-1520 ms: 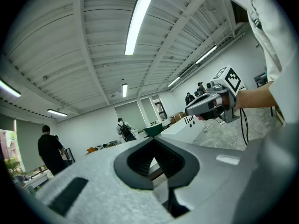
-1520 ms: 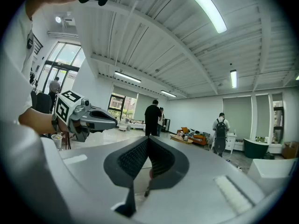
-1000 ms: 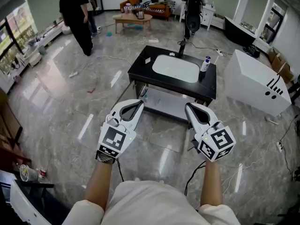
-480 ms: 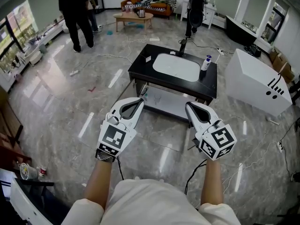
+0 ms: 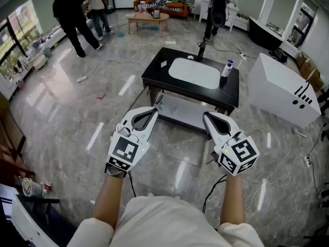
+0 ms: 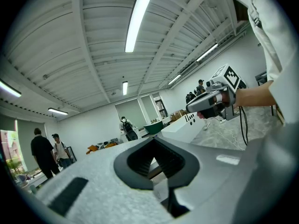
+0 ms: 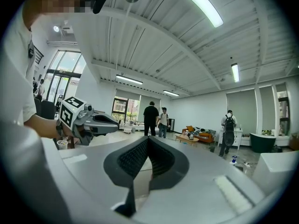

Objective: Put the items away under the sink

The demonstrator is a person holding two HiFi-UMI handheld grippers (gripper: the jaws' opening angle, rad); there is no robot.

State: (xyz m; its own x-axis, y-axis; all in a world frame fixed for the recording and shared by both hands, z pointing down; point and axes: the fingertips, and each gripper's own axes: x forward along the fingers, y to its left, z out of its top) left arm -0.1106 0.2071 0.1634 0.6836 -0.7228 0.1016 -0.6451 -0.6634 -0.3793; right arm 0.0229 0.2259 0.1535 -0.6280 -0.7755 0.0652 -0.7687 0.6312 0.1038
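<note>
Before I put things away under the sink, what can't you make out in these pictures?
Shelf under the sink, head view: the black countertop overhangs its rear; what lies on it is too small to name.
Bottle by the basin, head view: label too small.
White item on the countertop's left, head view: too small to identify.
Gripper views: left gripper and right gripper bodies block the shelf.

The left forearm and right forearm reach forward side by side. The left hand-held gripper and right hand-held gripper point roughly level, jaws closed and empty.
</note>
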